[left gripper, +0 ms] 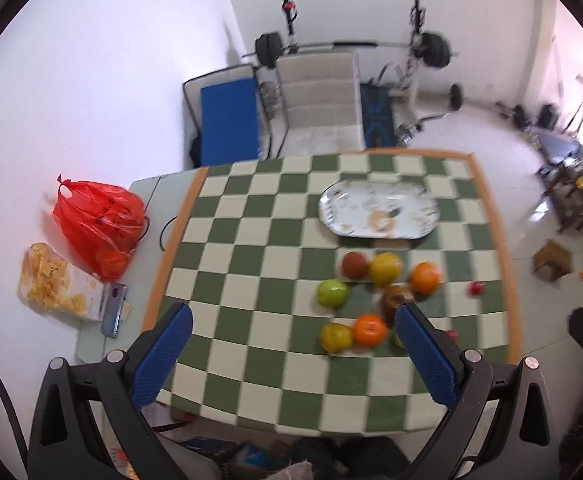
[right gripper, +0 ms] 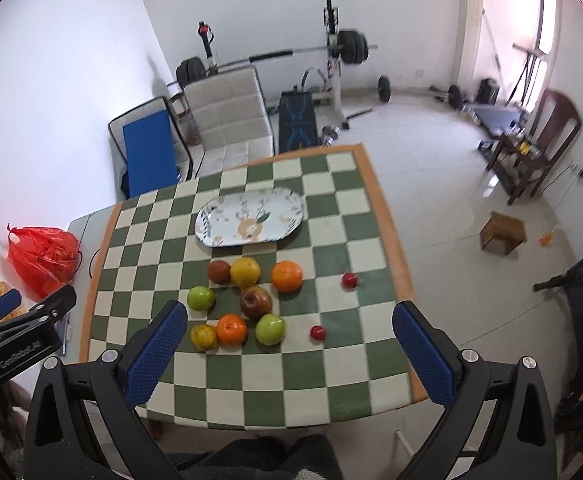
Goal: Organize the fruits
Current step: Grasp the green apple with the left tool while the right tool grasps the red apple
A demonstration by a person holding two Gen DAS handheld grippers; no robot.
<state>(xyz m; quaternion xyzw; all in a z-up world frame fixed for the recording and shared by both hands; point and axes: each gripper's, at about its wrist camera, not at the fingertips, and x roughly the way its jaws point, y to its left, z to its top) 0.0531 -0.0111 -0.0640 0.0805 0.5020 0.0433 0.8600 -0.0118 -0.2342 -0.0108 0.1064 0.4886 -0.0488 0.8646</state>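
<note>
I held both grippers released, left gripper (left gripper: 291, 356) and right gripper (right gripper: 289, 354), jaws spread wide above the checkered tablecloth (right gripper: 331, 380). The fruits (right gripper: 251, 304) lay clustered just before the bare oval plate (right gripper: 251, 216).

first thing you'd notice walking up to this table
A bright cluster of fruit, oranges, green apples and darker ones, sits mid-table on the green and cream checkered cloth, with two small red fruits off to its right. Behind it lies an empty patterned oval platter. Both the left gripper and right gripper hover open above the near edge.
</note>
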